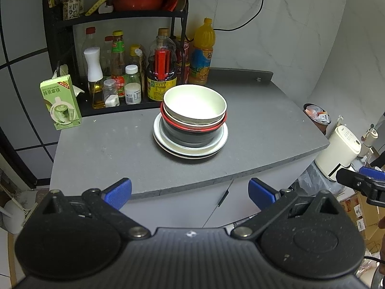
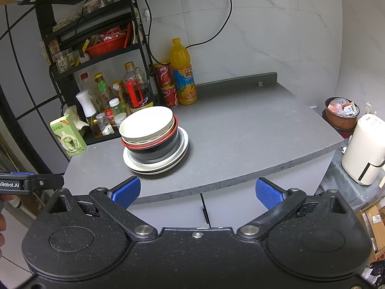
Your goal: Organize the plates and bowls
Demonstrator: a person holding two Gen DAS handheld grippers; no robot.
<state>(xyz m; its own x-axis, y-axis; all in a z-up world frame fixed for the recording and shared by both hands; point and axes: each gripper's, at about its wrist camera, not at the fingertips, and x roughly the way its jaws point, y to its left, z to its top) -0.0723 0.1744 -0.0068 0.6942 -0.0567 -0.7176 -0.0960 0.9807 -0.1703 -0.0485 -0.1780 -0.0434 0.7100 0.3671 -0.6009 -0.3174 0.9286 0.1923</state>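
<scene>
One stack of dishes stands on the grey counter (image 1: pixel 252 130). A cream bowl (image 1: pixel 195 104) (image 2: pixel 146 124) sits on top, nested in another pale bowl and a red-rimmed black bowl (image 1: pixel 192 130) (image 2: pixel 156 148). Under them lie white plates (image 1: pixel 190 144) (image 2: pixel 156 162). My left gripper (image 1: pixel 190 191) is open and empty, hanging off the counter's front edge, well short of the stack. My right gripper (image 2: pixel 197 191) is also open and empty, in front of the counter edge, with the stack ahead to its left. Each gripper shows at the edge of the other's view.
A black rack (image 1: pixel 115 19) with sauce bottles stands at the back left, with an orange juice bottle (image 1: pixel 203 53) (image 2: pixel 184 74) and red cans (image 2: pixel 166 84) beside it. A green carton (image 1: pixel 61 103) stands at the left. Right of the counter are a white appliance (image 2: pixel 363 149) and a filled bin (image 2: pixel 341 113).
</scene>
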